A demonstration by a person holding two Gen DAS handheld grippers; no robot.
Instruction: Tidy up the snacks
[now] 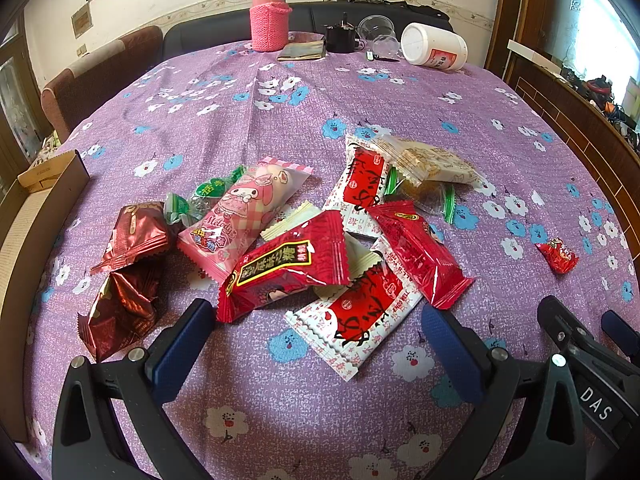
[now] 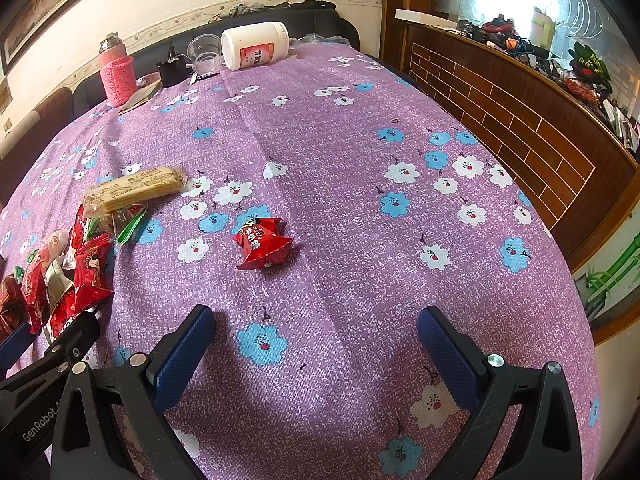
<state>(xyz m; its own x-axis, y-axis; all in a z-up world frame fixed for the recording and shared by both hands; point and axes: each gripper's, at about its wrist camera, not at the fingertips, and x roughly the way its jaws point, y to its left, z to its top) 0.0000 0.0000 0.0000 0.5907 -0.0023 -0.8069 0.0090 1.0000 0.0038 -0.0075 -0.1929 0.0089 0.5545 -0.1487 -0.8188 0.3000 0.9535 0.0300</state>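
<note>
A pile of wrapped snacks lies on the purple flowered tablecloth (image 1: 320, 408): a red packet (image 1: 286, 266), a white-and-red packet (image 1: 356, 316), a pink Melody packet (image 1: 240, 212), dark red foil packets (image 1: 128, 268) and a clear cracker pack (image 1: 428, 162). My left gripper (image 1: 318, 328) is open and empty just in front of the pile. A small red candy (image 2: 262, 242) lies apart on the cloth, also in the left wrist view (image 1: 558, 254). My right gripper (image 2: 316, 336) is open and empty, in front of that candy. The pile shows at left in the right wrist view (image 2: 72, 276).
A cardboard box (image 1: 36, 216) stands at the table's left edge. At the far end are a pink knitted flask (image 1: 270, 12), a lying white jar (image 1: 434, 46), clear cups (image 1: 378, 32) and a black object (image 1: 340, 36). A wooden counter (image 2: 520, 120) runs along the right.
</note>
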